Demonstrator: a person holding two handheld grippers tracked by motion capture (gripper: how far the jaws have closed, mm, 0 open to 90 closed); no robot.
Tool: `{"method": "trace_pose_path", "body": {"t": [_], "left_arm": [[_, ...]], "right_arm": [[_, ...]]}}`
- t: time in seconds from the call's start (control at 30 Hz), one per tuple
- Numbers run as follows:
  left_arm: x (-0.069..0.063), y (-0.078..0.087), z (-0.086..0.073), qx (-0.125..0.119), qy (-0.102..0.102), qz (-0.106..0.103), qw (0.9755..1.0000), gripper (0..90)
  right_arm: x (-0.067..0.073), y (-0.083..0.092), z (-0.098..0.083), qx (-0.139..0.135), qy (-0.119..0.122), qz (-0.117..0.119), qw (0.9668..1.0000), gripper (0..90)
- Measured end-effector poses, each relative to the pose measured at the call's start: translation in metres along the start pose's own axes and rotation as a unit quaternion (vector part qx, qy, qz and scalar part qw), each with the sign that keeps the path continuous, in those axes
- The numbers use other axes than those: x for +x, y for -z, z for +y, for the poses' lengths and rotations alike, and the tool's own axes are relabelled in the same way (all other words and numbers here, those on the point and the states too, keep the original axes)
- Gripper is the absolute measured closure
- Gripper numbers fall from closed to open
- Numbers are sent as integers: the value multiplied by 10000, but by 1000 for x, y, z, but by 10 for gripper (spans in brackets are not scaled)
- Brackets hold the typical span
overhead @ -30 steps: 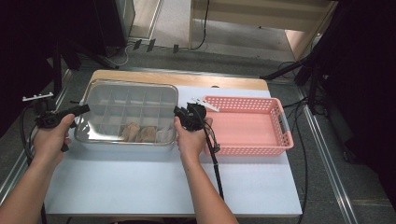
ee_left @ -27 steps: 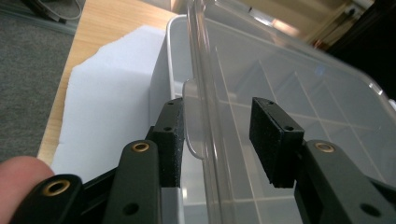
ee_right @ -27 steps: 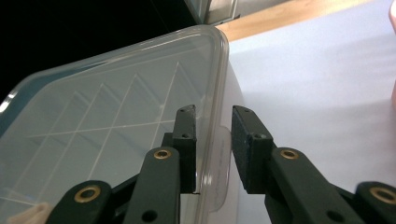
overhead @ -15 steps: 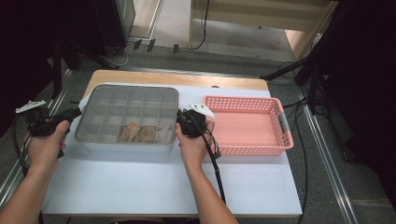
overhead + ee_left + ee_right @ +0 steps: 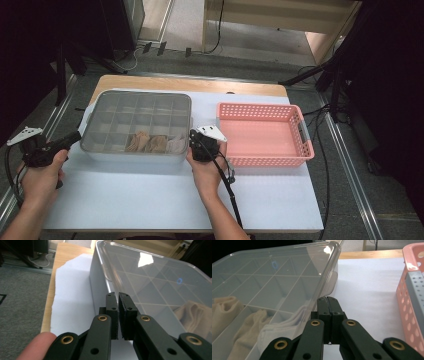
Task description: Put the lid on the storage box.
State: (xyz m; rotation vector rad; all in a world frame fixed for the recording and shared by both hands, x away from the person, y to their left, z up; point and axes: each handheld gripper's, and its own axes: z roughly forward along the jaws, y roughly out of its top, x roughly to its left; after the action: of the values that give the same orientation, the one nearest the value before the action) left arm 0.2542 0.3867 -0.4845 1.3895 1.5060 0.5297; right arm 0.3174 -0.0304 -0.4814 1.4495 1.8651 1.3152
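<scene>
A clear lidded divider box (image 5: 137, 125) stands on the white sheet; beige and white socks (image 5: 150, 144) lie in its near compartments. My left gripper (image 5: 76, 136) is just off the box's left near corner, apart from it. Its jaws have just been closing and are shut on nothing (image 5: 117, 297), with the box wall (image 5: 98, 287) ahead. My right gripper (image 5: 193, 135) sits by the box's right near corner. Its jaws have also just closed, empty (image 5: 327, 300), beside the lid (image 5: 274, 277) and the socks (image 5: 244, 337).
An empty pink basket (image 5: 265, 132) stands to the right of the box, its rim (image 5: 412, 290) close to my right gripper. The white sheet (image 5: 150, 200) covers a wooden table (image 5: 190, 85). Dark floor and cables surround the table.
Both grippers have drawn back from the box's sides toward the person, the left also moving outward. Both pairs of jaws have closed. The box stays on the sheet.
</scene>
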Motion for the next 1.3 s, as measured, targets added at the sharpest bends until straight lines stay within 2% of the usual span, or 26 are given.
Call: {"method": "trace_pose_path", "body": {"t": [0.03, 0.17, 0.2, 0.27, 0.33, 0.4, 0.53, 0.63, 0.7, 0.8, 0.9, 0.97, 1.03, 1.1, 1.2, 1.27, 1.3], "left_arm": [[1, 0, 0, -17, 96, -39, 9999, 876], [5, -3, 3, -25, 179, -83, 9998, 857], [6, -3, 3, -52, 255, -104, 9996, 859], [6, -3, 4, -46, 288, -172, 9994, 865], [4, -3, 5, -50, 258, -135, 9996, 873], [6, -3, 6, -34, 320, -182, 9993, 872], [12, -2, 7, -137, 571, -473, 9972, 770], [12, -5, 10, -244, 568, -410, 9972, 675], [14, -9, 14, -260, 617, -457, 9967, 630], [12, -16, 19, -313, 565, -430, 9970, 544], [5, -25, 23, -235, 225, -286, 9991, 469], [1, -33, 26, -36, 145, -240, 9996, 378], [0, -41, 26, 211, 142, -203, 9995, 328], [1, -48, 24, 334, 195, -110, 9992, 325], [3, -52, 24, 262, 300, -240, 9989, 361], [-1, -52, 24, 176, 222, -300, 9991, 401], [-3, -52, 24, 176, 172, -238, 9994, 401]], "right_arm": [[-1, -1, 1, 26, -64, 8, 10000, 900], [-4, -7, 2, 104, -231, 117, 9996, 900], [-5, -8, 2, 119, -266, 161, 9994, 900], [-4, -10, 3, 102, -263, 176, 9994, 900], [-3, -11, 3, 62, -253, 132, 9996, 900], [-4, -12, 5, 36, -285, 147, 9995, 900], [-5, -12, 6, 16, -293, 237, 9993, 899], [-6, -8, 7, -164, -201, 0, 9997, 736], [-9, -7, 9, -301, -398, -35, 9987, 665], [-12, -9, 11, -360, -681, 170, 9969, 583], [-5, -14, 12, -243, -585, 260, 9977, 544], [0, -19, 11, -126, -560, 344, 9978, 520], [2, -23, 12, -92, -627, 384, 9972, 515], [1, -25, 13, -61, -798, 413, 9959, 511], [-1, -29, 14, -3, -1087, 484, 9929, 511], [-2, -30, 14, -2, -1182, 529, 9916, 519], [-3, -31, 14, -13, -1183, 540, 9915, 523]]}}
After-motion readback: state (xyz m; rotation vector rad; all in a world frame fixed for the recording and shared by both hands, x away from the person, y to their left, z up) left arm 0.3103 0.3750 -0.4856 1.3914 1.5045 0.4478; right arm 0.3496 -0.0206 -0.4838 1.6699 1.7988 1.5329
